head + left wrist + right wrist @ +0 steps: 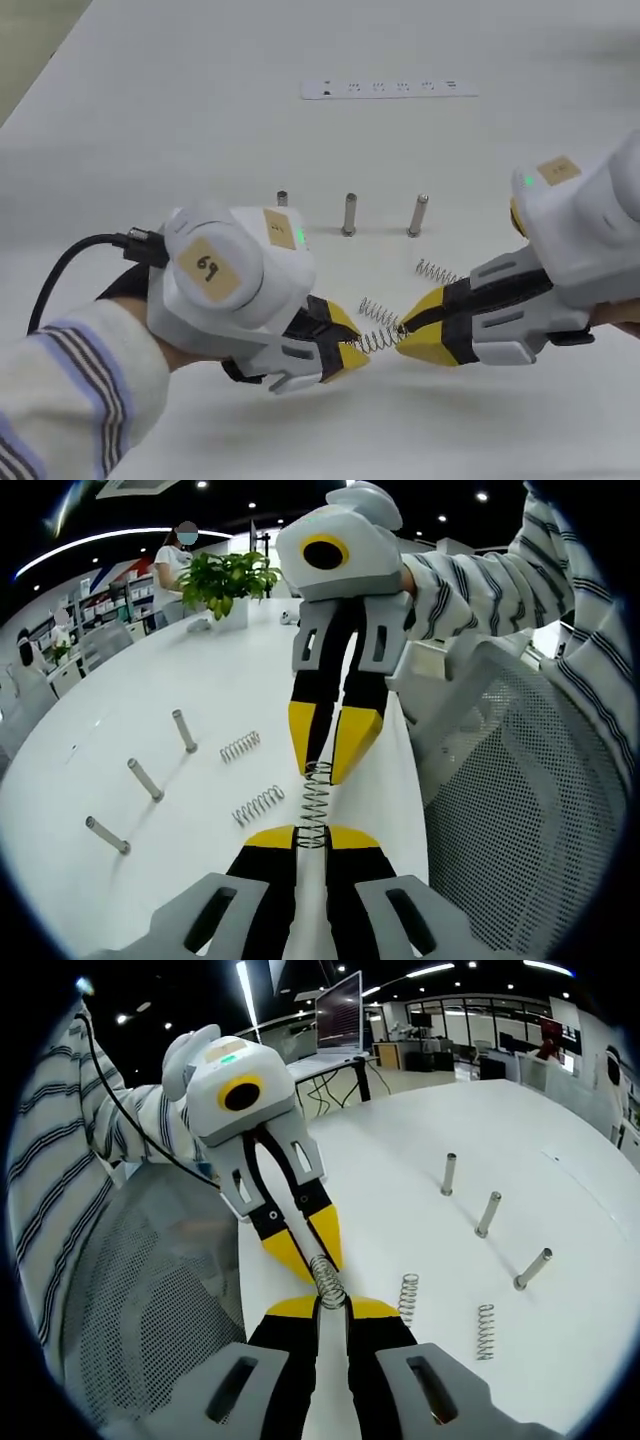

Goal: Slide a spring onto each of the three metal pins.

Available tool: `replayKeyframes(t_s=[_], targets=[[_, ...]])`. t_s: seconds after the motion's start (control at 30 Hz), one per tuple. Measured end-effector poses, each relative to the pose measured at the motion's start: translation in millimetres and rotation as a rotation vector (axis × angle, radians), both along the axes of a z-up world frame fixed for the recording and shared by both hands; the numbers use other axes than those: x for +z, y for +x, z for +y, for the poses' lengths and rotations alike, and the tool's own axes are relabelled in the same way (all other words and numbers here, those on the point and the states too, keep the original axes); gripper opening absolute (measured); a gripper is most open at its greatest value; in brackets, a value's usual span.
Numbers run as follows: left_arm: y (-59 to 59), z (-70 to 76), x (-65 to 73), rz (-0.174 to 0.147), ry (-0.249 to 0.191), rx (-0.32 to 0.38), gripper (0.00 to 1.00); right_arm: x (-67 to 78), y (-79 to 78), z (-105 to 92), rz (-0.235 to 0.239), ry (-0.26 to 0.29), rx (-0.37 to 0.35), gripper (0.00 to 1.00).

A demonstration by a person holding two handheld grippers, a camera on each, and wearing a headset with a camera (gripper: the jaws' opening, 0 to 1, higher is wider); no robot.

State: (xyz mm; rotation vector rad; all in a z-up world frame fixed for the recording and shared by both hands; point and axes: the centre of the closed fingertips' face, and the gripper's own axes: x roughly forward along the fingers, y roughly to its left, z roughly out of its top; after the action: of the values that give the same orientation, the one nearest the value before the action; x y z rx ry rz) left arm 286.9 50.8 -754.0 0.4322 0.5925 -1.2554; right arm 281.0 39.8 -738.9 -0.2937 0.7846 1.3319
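Currently, head view, left to right: left gripper (350, 355), held by a hand in a striped sleeve (60, 400), sits low over the near part of the white table (200, 100); its jaws are closed down on the left end of a spring (378, 342); the spring bridges the short gap between the two grippers, lying roughly level; whether it clears the surface cannot be told; right gripper (405, 335) reaches in from the right edge, jaws pinched on the spring's other end.

Left gripper view agrees: the coil's near end sits between its own yellow tips, the far end between the opposing tips; right gripper view gives the same from the other side.

Second spring (378, 312) lies loose on the surface just behind the held one; third spring (437, 271) lies loose farther back and to the right, beside the right gripper's body.

Beyond them, toward the middle of the surface, three pins stand upright in a row, all bare: left pin (282, 198), its lower part hidden behind the left gripper's body; middle pin (349, 215); right pin (418, 216).

Power strip (390, 89) lies near the far edge.
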Motion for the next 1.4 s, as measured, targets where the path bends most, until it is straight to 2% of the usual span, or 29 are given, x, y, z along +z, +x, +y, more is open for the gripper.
replayKeyframes(t_s=[0.17,0.27,0.37,0.6,0.7,0.83,1.23,1.4], targets=[[0.3,-0.3,0.8,-0.012,-0.009,0.004,0.03,0.4,-0.4,0.0,-0.001,-0.022,0.005,0.07],[1.5,-1.1,1.1,-0.002,-0.028,0.024,0.03,1.6,-0.2,0.0,-0.015,-0.037,0.01,0.07],[2.2,-1.2,2.3,-0.009,-0.042,0.033,0.03,4.6,0.5,0.0,-0.019,-0.051,0.009,0.07],[1.2,-2.4,3.6,-0.001,-0.077,0.065,0.03,7.7,-0.9,1.3,-0.046,-0.092,0.043,0.07],[2.1,-3.2,2.9,-0.021,-0.077,0.068,0.03,6.1,0.7,0.1,-0.087,-0.144,0.072,0.07],[4.2,-4.7,2.5,-0.037,-0.078,0.074,0.03,8.3,1.5,1.3,-0.114,-0.171,0.096,0.07],[5.9,-7.9,0.4,-0.036,-0.115,0.095,0.03,9.2,2.4,1.9,-0.135,-0.212,0.139,0.07],[3.9,-11.6,-1.3,-0.049,-0.135,0.066,0.02,9.8,0.4,2.3,-0.161,-0.239,0.178,0.07]])
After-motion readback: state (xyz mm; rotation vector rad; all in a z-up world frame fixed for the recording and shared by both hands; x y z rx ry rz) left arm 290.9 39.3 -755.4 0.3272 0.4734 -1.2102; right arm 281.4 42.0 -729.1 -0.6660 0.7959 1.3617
